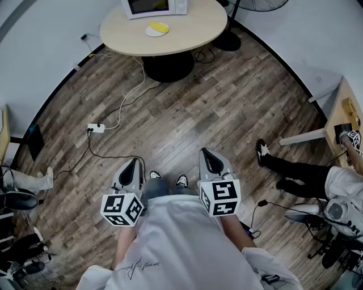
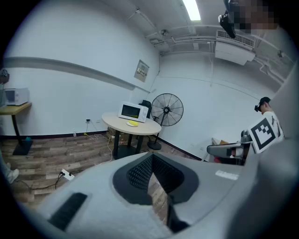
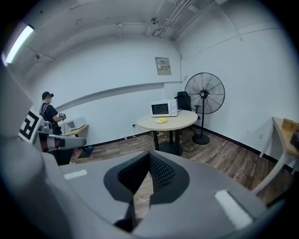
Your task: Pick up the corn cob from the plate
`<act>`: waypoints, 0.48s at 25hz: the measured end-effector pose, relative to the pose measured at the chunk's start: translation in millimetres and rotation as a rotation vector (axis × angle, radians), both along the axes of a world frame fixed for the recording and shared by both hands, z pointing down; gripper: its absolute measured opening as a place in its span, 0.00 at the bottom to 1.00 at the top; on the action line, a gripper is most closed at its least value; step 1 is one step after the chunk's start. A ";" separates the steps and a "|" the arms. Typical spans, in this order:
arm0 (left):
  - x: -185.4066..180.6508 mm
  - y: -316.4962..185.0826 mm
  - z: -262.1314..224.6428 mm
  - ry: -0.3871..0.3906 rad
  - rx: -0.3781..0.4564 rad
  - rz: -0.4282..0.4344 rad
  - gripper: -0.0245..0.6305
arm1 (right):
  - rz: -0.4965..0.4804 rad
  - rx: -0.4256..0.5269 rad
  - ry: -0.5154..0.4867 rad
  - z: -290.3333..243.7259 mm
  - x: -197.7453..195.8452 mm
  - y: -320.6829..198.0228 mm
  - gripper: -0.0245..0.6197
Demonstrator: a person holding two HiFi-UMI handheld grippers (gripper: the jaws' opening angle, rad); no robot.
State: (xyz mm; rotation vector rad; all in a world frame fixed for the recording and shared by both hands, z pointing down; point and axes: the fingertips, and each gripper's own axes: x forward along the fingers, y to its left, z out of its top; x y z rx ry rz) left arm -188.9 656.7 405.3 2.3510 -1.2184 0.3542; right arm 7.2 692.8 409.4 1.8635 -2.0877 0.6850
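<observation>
Power strip on wooden floor before round table with microwave, plate

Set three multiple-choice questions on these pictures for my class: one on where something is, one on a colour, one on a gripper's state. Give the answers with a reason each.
1. Where is the plate holding the corn cob?
A. On a shelf.
B. On the round table, before the microwave.
C. On top of the microwave.

2. What colour is the corn cob?
A. Red.
B. Blue.
C. Yellow.

3. How is the right gripper?
A. Shut and empty.
B. Shut on the corn cob.
C. Wide open.

Answers:
1 B, the head view shows it on the tabletop by the microwave.
2 C, it shows yellow on the white plate.
3 A, its jaws meet with nothing between them.
</observation>
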 end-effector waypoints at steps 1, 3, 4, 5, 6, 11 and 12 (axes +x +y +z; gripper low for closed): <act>1.5 0.2 -0.3 0.002 0.003 0.000 0.02 | 0.002 -0.001 0.002 0.8 1.8 0.4 0.05; 3.7 0.6 -0.3 0.004 0.006 0.003 0.02 | 0.006 -0.003 0.007 2.0 4.5 1.2 0.05; 4.1 0.7 0.0 0.004 0.005 0.005 0.02 | 0.008 -0.003 0.009 2.3 5.1 1.6 0.05; 4.0 0.8 0.4 0.004 0.005 0.006 0.02 | 0.011 -0.003 0.011 2.3 5.1 1.9 0.05; 3.5 0.9 0.6 0.002 0.004 0.008 0.02 | 0.013 -0.002 0.012 2.1 4.7 2.1 0.05; 2.0 2.2 2.5 -0.003 -0.001 0.013 0.02 | 0.021 -0.001 -0.022 5.7 0.9 3.1 0.04; 2.1 1.7 3.2 -0.004 -0.003 0.015 0.02 | 0.017 0.007 -0.043 5.9 -0.9 2.5 0.04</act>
